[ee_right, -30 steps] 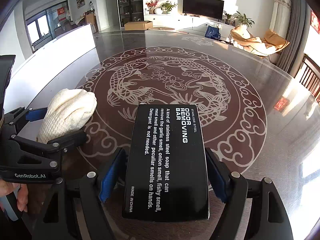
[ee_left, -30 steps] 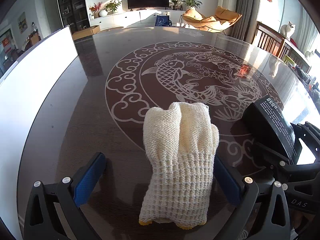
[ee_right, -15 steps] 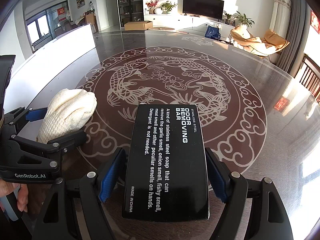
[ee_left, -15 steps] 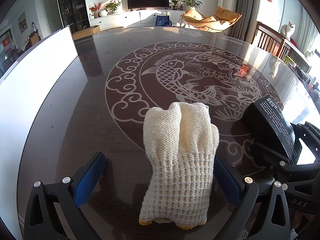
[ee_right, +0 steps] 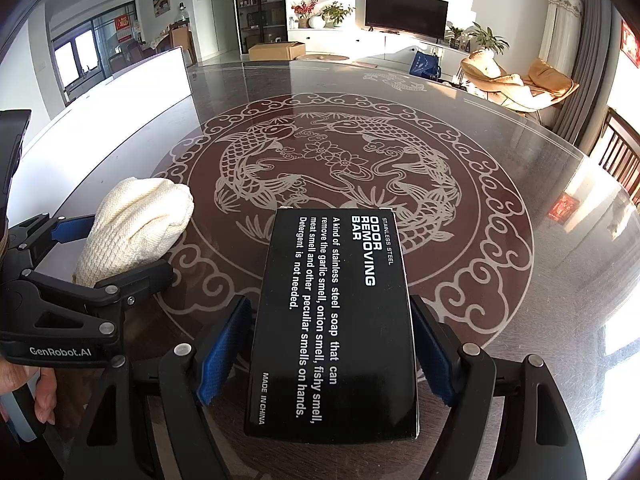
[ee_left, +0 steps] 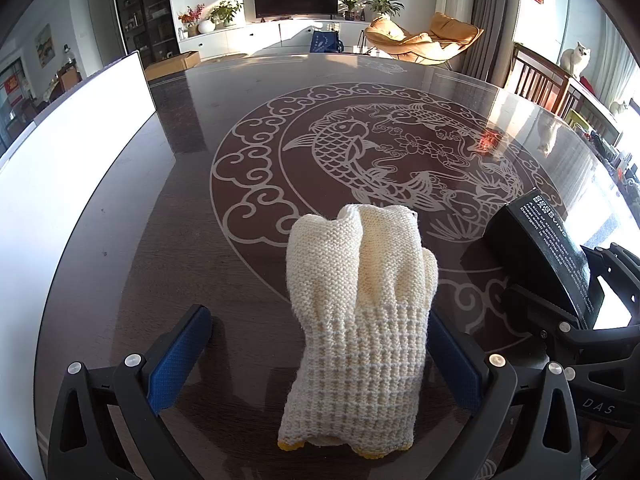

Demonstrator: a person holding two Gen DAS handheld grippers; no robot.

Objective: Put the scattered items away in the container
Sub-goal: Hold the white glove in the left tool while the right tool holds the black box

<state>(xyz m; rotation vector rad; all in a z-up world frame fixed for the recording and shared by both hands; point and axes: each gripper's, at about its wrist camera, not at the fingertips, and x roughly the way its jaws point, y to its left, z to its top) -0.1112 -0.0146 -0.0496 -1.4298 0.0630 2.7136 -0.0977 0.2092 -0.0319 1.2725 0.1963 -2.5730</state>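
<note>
Straddling the cream knitted glove [ee_left: 356,312] on the desk [ee_left: 240,128], my left hand-held gripper [ee_left: 320,356] stood open, 1 pad touching. My right hand-held gripper [ee_right: 332,356] flanked the black rectangular box [ee_right: 336,320], contact unclear; it might slip.

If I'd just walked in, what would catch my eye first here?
Probably the etched fish medallion filling the middle of the dark table. Nearer, a cream knit glove lies between the left gripper's open blue pads, and beside it a black box marked "Odor Removing Bar" sits between the right gripper's.
</note>
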